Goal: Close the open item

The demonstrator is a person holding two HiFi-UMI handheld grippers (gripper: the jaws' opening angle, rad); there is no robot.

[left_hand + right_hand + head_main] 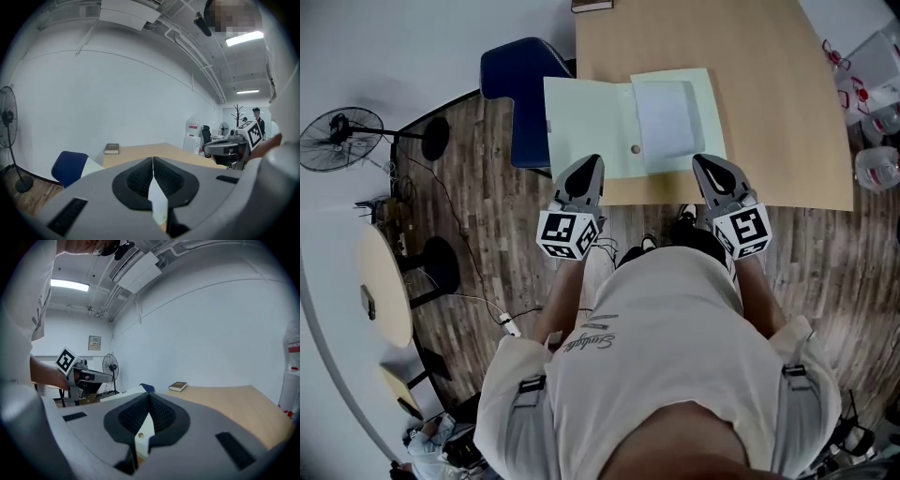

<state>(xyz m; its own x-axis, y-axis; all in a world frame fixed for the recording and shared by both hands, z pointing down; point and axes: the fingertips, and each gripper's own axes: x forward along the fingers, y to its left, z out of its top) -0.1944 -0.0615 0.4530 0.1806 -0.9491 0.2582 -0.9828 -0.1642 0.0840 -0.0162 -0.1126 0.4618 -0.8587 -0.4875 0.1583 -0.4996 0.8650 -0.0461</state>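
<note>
Bright ceiling strip-lighting, heavy fisheye edge distortion

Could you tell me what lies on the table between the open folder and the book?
Nothing: the head view shows bare table between folder and book.

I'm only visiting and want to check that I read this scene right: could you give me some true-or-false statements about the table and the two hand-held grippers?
1. The folder on the table lies open. True.
2. Both hand-held grippers have their jaws spread wide. False: the left hand-held gripper and the right hand-held gripper each have their jaws together.
3. A book lies at the table's far end. True.
4. The chair beside the table is red. False: the chair is blue.
5. The fan stands on the table. False: the fan stands on the floor.
</note>
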